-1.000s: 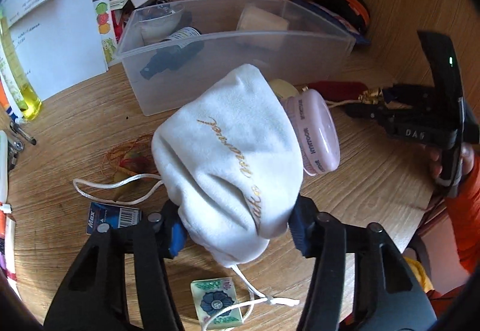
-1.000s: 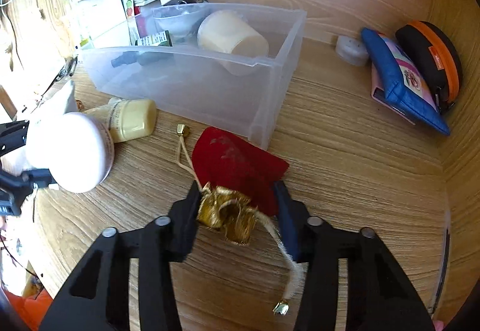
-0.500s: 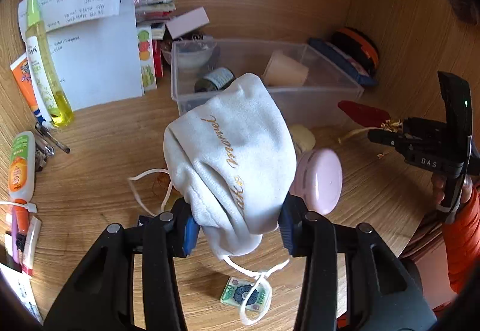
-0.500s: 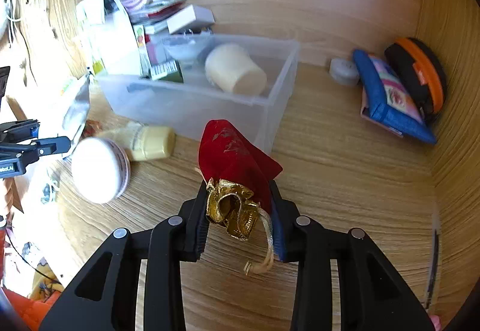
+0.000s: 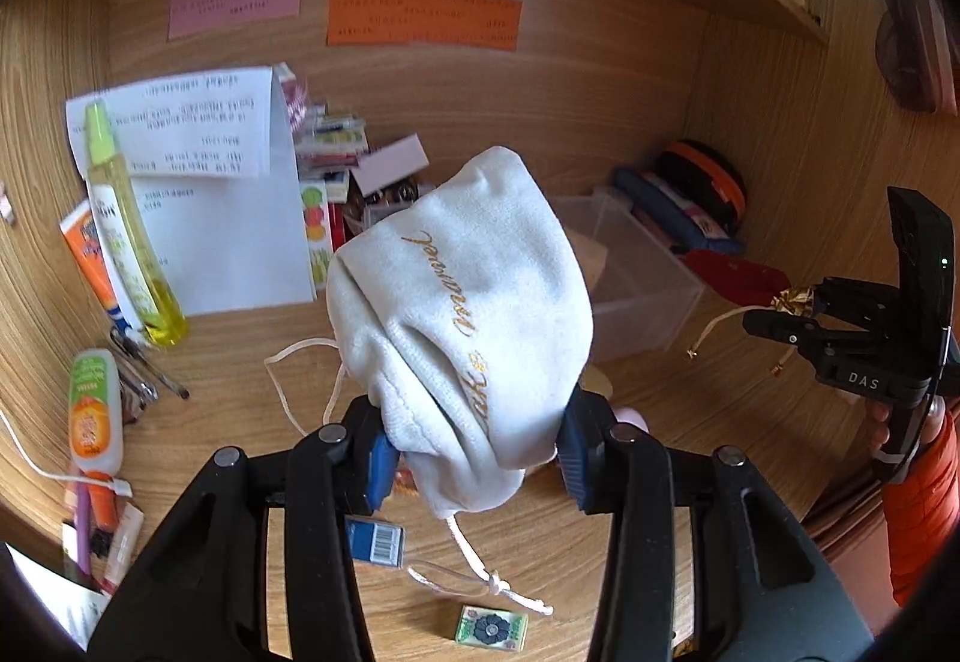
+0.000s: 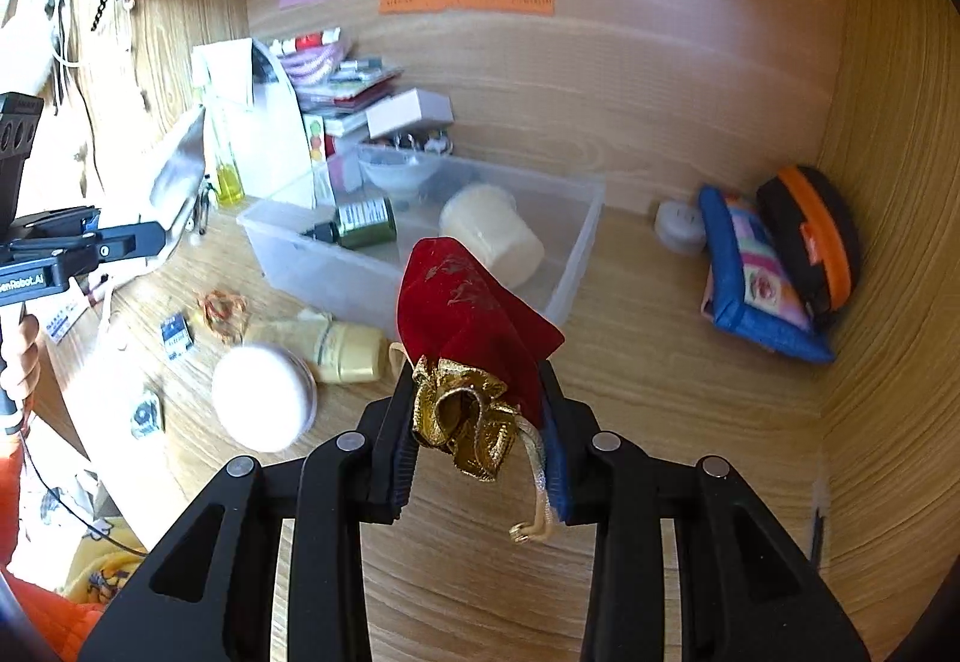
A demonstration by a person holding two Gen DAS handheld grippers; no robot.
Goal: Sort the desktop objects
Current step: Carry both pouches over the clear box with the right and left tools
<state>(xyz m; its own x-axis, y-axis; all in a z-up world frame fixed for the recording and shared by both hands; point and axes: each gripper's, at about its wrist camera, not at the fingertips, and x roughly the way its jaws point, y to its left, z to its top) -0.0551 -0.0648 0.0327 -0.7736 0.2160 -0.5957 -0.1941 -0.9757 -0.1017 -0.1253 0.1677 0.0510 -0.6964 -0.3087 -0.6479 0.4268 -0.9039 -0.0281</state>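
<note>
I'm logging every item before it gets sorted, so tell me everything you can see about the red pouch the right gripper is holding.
The red pouch is a small soft bag of velvet-like cloth with faint gold print on its face. Its neck is gathered into a crinkled gold foil ruffle, from which a pale gold drawstring hangs, ending in a small gold bead. The right gripper pinches it at the neck, body pointing up and away, lifted clear of the wooden desk, in front of the clear plastic bin.

The white pouch (image 5: 462, 302) hides most of the clear bin (image 5: 636, 272).
</note>
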